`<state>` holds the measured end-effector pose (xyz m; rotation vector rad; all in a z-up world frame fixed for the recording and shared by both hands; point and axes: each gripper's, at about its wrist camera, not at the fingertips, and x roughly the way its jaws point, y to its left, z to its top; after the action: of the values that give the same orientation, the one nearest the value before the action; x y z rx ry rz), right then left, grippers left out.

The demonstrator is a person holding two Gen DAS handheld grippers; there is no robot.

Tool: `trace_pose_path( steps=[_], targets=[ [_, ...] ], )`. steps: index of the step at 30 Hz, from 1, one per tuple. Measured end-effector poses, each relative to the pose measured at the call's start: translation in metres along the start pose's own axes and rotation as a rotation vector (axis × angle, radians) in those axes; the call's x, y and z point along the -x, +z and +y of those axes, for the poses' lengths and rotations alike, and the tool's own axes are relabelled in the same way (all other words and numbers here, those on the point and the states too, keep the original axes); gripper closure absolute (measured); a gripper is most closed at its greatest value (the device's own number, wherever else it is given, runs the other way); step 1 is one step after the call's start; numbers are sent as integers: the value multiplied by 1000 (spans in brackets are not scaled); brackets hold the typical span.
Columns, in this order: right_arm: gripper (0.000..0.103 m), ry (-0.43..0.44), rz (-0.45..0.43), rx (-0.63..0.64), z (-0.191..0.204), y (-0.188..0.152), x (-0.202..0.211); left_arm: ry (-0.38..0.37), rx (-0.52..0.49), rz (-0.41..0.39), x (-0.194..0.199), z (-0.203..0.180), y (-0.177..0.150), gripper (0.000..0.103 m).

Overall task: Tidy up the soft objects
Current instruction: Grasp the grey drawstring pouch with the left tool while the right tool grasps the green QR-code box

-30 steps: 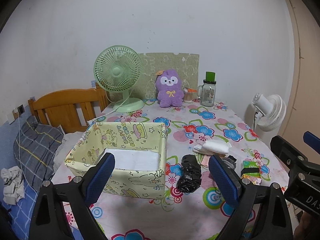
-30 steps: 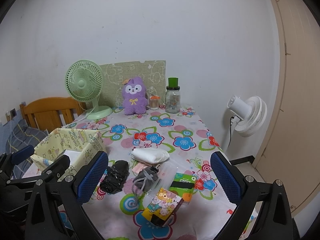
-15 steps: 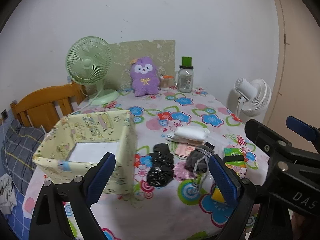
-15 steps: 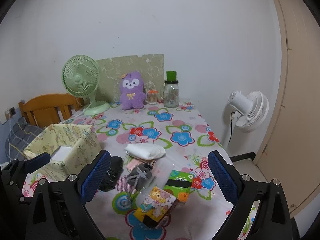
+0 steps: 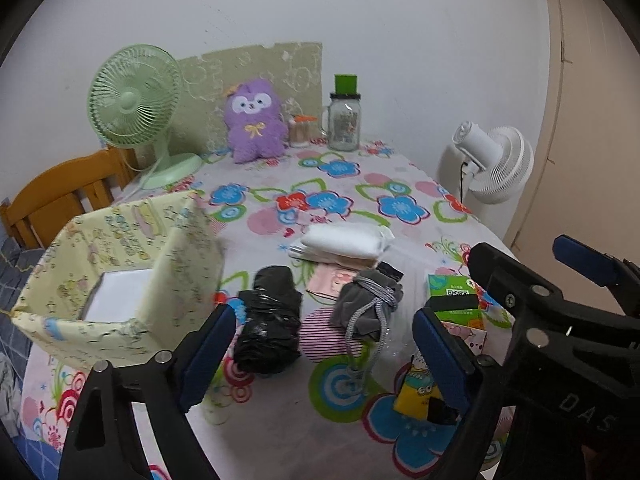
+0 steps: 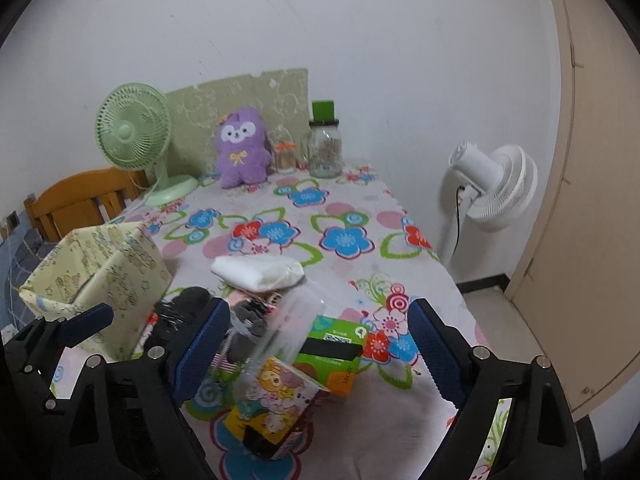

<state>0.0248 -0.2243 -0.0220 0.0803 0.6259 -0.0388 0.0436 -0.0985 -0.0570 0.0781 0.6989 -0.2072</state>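
Soft things lie mid-counter beside the yellow box.
Left gripper and right gripper hang wide apart, empty, jaws just narrowing. "DAS" shows on the right gripper. Black bundle, grey pouch, white pack; the green carton's print is unreadable.

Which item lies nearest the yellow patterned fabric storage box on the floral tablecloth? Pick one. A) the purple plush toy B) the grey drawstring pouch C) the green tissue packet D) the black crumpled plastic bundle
D: in the left wrist view the black crumpled plastic bundle lies right beside the yellow patterned fabric storage box, with the grey drawstring pouch and green tissue packet farther right.
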Motion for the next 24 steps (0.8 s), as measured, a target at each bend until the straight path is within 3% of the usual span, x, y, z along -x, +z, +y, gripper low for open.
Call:
trace_pose_path(
  steps=[7,18,24],
  targets=[
    [12,2,58,-20,-11,-4,-25,-26,7,71,-29,-4,3,22],
    [15,1,183,-74,-24,-9,-73,-47,-20,116,-62,-13,5,28],
    [18,-7,261,-83,-24,-14,-97,-74,-28,170,-78,-16,3,39]
  ],
)
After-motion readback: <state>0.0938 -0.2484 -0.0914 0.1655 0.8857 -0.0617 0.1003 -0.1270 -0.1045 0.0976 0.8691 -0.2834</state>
